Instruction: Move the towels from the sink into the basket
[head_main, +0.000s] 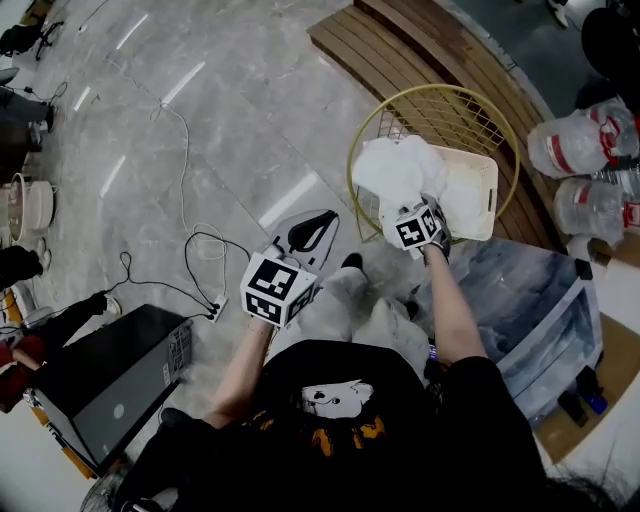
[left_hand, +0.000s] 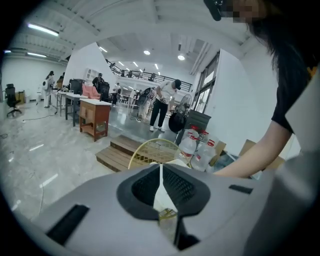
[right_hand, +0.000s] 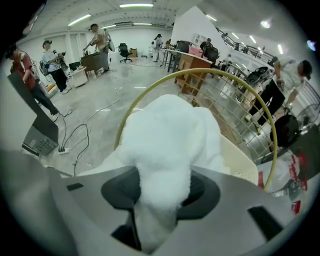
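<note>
Head view looks down on the person, both bare forearms stretched forward. The right arm reaches out almost straight, and the right gripper (head_main: 412, 214) tips steeply down over the near edge of a round gold wire basket (head_main: 465, 118). The left arm is bent at the elbow. It carries the left gripper (head_main: 312, 230) lower and nearer the body, above the grey floor (head_main: 200, 150), with its nose aimed toward the basket.

In the right gripper view the gripper is clamped on one white towel (head_main: 398, 168). The cloth is pinched between the dark pads and bulges out past them in a thick bunch, with the basket's ring behind it. That bunch hangs inside the ring, just above a cream plastic bin (head_main: 487, 200) with a perforated wall. Whether the towel touches the bin I cannot tell.

In the left gripper view the jaws stand closed to a thin slit and hold nothing.

Counted: two grippers, one towel in a grip, one wire basket and one cream bin. One clear plastic tub (head_main: 530, 300) sits by the person's right side. Two big plastic water bottles (head_main: 565, 145) lie beyond it beside a wooden platform (head_main: 420, 45). One power strip (head_main: 215, 306) with trailing cables lies on the floor to the left.
</note>
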